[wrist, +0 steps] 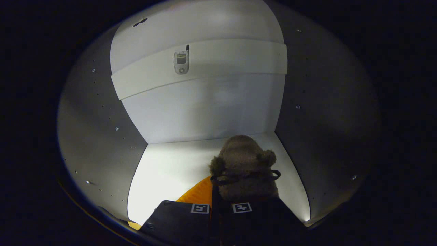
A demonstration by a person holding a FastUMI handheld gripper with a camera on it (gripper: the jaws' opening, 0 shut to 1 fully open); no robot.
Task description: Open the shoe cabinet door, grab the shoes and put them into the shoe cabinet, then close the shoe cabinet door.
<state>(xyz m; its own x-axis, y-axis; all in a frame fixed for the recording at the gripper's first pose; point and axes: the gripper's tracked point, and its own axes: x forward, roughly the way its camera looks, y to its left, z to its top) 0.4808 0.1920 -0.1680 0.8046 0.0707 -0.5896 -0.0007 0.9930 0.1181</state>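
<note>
Shoe held inside the shoe cabinet point(218, 112)

The fingers point(220, 208) are seen nearly closed, pressed on a dark strap of the furry brown, orange-soled shoe point(244, 164), which is held just ahead over the white cabinet floor. A small phone point(181, 62) is seen on the shelf above.

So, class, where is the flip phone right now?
In the gripper view, the phone sits on the cabinet's upper shelf, left of centre, well beyond the fingers and furry shoe.
</note>
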